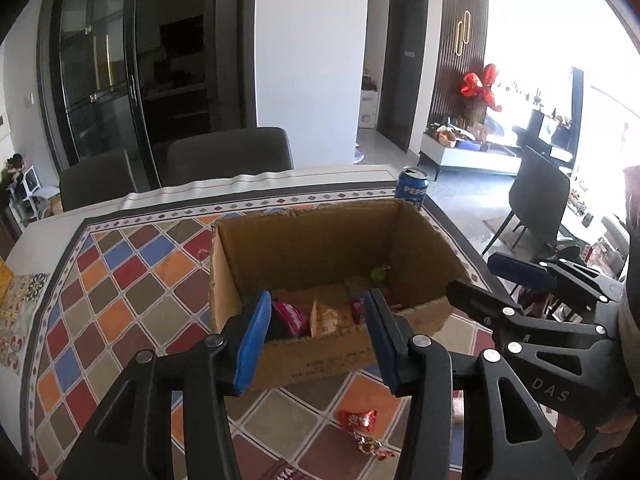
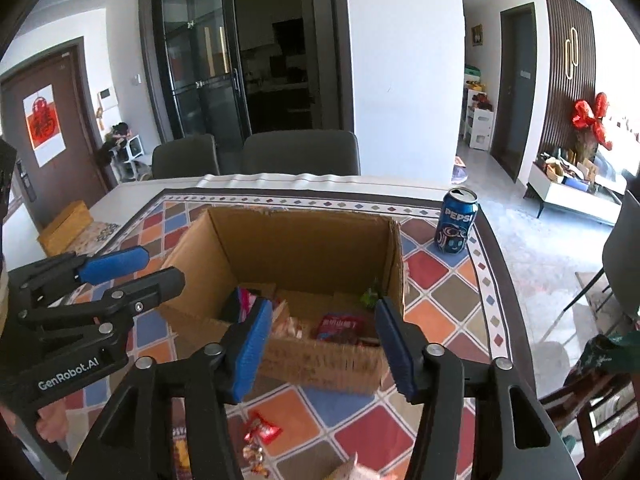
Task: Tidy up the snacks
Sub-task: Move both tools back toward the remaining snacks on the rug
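Note:
An open cardboard box [image 1: 312,248] [image 2: 304,248] stands on the patterned tablecloth. Inside it lie a pink packet [image 1: 290,318], a tan packet [image 1: 326,316], a red packet [image 2: 340,326] and a small green item [image 2: 370,296]. My left gripper [image 1: 319,296] hovers open over the box's near wall with nothing between its blue pads. Beside it, my right gripper [image 2: 325,302] is open too and just as empty. Each gripper also shows at the edge of the other's view. Loose red-wrapped candies [image 1: 358,420] [image 2: 262,432] lie on the cloth in front of the box.
A blue Pepsi can [image 1: 412,190] [image 2: 456,220] stands at the table's far right corner, behind the box. A yellow box [image 2: 66,226] sits at the far left. Two dark chairs [image 2: 300,152] line the far side. The table edge [image 2: 516,280] curves close on the right.

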Demonstrator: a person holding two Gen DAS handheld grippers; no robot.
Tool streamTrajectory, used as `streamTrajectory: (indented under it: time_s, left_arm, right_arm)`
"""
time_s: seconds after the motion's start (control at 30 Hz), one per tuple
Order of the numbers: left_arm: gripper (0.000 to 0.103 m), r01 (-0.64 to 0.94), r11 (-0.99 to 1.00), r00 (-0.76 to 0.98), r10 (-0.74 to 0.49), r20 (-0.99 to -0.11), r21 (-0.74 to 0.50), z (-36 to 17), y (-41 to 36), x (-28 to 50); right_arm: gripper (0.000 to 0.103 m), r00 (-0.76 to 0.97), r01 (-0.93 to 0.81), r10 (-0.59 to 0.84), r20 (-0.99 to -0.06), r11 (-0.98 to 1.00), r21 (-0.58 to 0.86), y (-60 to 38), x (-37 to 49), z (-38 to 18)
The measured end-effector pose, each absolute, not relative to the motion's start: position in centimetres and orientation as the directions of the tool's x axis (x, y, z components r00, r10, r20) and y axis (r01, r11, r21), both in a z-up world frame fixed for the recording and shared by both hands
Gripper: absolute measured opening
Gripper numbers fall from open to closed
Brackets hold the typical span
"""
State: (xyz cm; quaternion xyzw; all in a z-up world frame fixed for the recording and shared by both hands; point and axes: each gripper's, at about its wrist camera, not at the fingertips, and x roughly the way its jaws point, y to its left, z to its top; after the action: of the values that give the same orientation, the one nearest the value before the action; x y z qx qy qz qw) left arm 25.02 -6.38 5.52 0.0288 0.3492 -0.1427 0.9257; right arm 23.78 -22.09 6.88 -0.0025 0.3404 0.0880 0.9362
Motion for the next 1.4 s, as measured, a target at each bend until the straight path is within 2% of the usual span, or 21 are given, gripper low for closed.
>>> streamTrajectory:
  time_s: [0.23, 0.47, 1.4]
  left_arm:
    - [0.054, 0.298, 0.953, 0.698, -0.256, -0.668, -0.054, 4.8, -6.9, 22.9]
    - [0.054, 0.319, 0.946, 0.666, -0.268, -0.696, -0.059, 3.2, -7.8, 21.6]
    - [0.054, 0.329, 0.937, 0.427, -0.259, -0.866, -0.118, -7.3, -10.7, 19.0]
  right_arm:
    - [0.060, 0.754, -0.156, 0.153, -0.638, 0.986, 0.052, -22.7, 21.2, 6.4]
    - [0.063, 0.744, -0.143, 0.137, -0.654, 0.989, 0.044, -23.5, 19.4, 5.4]
    - [0.063, 0.530, -0.220, 0.125, -0.839, 0.976, 0.007, -25.1, 17.2, -3.7]
